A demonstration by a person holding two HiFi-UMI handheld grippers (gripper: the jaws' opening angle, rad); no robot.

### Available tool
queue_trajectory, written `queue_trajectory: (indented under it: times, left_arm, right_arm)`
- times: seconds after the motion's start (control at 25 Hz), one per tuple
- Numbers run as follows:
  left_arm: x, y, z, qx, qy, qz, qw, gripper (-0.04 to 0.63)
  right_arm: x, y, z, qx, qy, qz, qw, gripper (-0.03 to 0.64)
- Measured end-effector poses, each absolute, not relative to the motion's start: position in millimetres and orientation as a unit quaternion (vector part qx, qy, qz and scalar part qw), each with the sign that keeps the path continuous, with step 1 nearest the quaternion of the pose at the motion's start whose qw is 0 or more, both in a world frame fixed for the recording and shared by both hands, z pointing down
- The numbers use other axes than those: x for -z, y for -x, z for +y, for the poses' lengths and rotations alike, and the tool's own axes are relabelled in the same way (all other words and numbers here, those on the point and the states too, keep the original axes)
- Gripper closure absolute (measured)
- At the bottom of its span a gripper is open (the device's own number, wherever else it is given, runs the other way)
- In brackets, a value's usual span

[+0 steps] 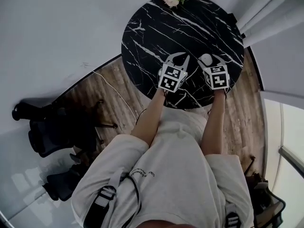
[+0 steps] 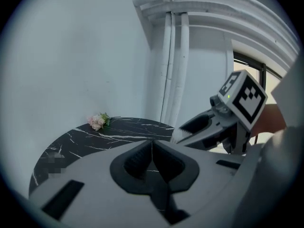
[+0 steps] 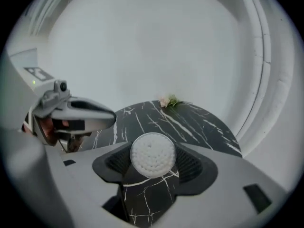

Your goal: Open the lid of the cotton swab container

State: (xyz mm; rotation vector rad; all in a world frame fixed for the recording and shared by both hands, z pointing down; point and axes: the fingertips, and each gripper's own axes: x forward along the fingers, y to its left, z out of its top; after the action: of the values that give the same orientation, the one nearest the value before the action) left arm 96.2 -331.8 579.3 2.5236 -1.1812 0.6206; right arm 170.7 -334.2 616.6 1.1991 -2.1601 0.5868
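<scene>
1. Cotton swab container [image 3: 152, 155]: a small round tub seen end-on, sitting between the jaws of the right gripper [image 3: 153, 157]. The ribbed pads press on its curved wall from both sides, so that gripper is clamped on it. It seems to be held just above the dark tabletop, near the person's edge.
2. Contents: the tub is packed full of white swabs standing on end, their tips forming a dense dotted disc. I cannot tell whether a clear lid covers them or the top is bare.
3. Handling, as I judge it: light, thin, stiff plastic with a smooth round wall. It is likely to spin or slip under a twist and could crack if squeezed hard. The body is best gripped low on the wall, leaving the top rim free for the other gripper to catch the lid.
4. Left gripper [image 2: 152, 148]: just beside the right one, jaws pressed together with nothing between them.
5. Black marble table [image 3: 199, 122]: round and white-veined.
6. Small bunch of flowers [image 3: 168, 101]: at the table's far edge, well apart from the tub.
</scene>
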Motion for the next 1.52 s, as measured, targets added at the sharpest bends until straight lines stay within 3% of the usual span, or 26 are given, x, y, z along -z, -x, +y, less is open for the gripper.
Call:
queue_trajectory:
  times: [0.36, 0.44, 0.6, 1.28, 1.52]
  left_arm:
    - [-554.5, -123.1, -325.2, -0.195, -0.909, -0.357, 0.091, 0.562]
    - [-554.0, -127.3, -325.6, -0.197, -0.913, -0.348, 0.086, 0.401]
    - [-544.6, -132.6, -324.1, -0.201, -0.917, -0.338, 0.062, 0.331]
    - [-519.8, -135.9, -326.9, -0.186, -0.921, -0.343, 0.001, 0.319]
    - [-509.8, -137.1, -326.5, -0.159, -0.931, -0.327, 0.011, 0.331]
  right_arm:
    - [-509.3, -185.2, -354.3, -0.202, -0.478, -0.833, 0.192, 0.321]
    - [-493.6, -181.2, -353.4, -0.198, -0.469, -0.841, 0.185, 0.322]
    - [-476.1, -167.9, -348.3, -0.194, -0.443, -0.856, 0.182, 0.321]
    - [-471.0, -98.5, -321.3, -0.169, -0.34, -0.895, 0.234, 0.321]
    - [-456.5, -95.3, -321.1, -0.157, -0.32, -0.914, 0.192, 0.321]
